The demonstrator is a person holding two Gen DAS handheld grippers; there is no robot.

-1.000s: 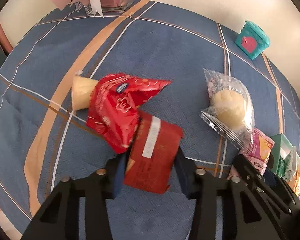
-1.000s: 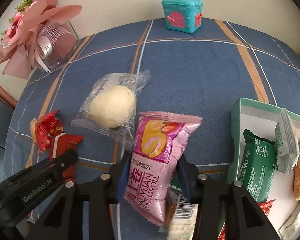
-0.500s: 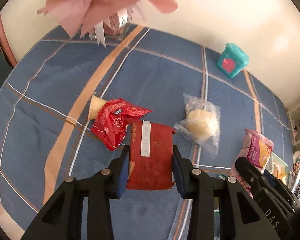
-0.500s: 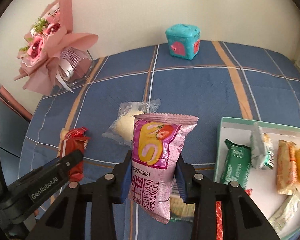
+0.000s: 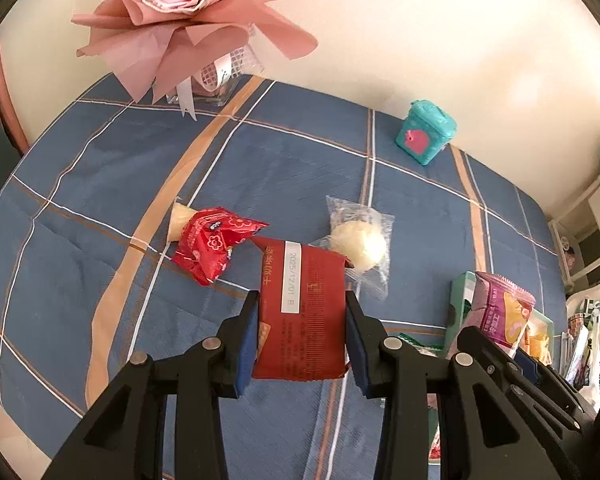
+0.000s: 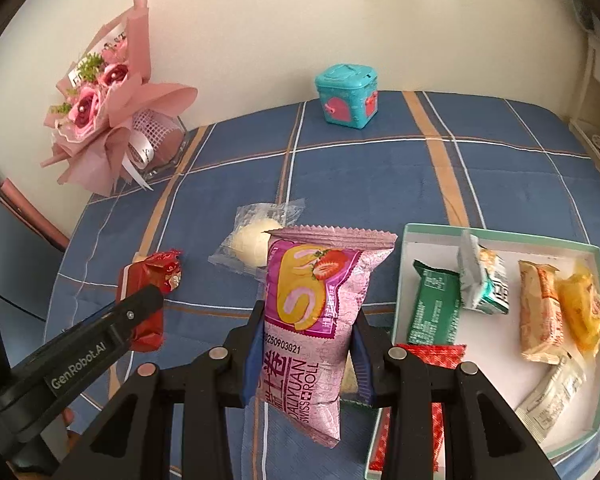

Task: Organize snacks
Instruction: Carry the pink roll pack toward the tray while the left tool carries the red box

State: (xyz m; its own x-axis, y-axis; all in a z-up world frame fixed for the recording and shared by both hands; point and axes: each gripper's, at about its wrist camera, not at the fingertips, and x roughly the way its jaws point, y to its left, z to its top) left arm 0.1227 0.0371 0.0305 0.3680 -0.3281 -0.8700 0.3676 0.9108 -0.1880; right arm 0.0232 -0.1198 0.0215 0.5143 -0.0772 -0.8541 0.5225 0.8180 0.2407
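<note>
Now the left gripper (image 5: 300,336) pinches a flat dark-red foil snack pack (image 5: 302,312) by its sides, up off the blue checked tablecloth (image 5: 260,168). The right gripper (image 6: 308,344) pinches a puffy pink plastic Swiss-roll bag (image 6: 316,312). The white tray with a green rim (image 6: 496,236), already holding snacks, sits at about three o'clock from the pink bag. The pink bag is soft and bulges, so it could slide out if the grip is loose. The two grippers are close, so they might bump near the tray.
</note>
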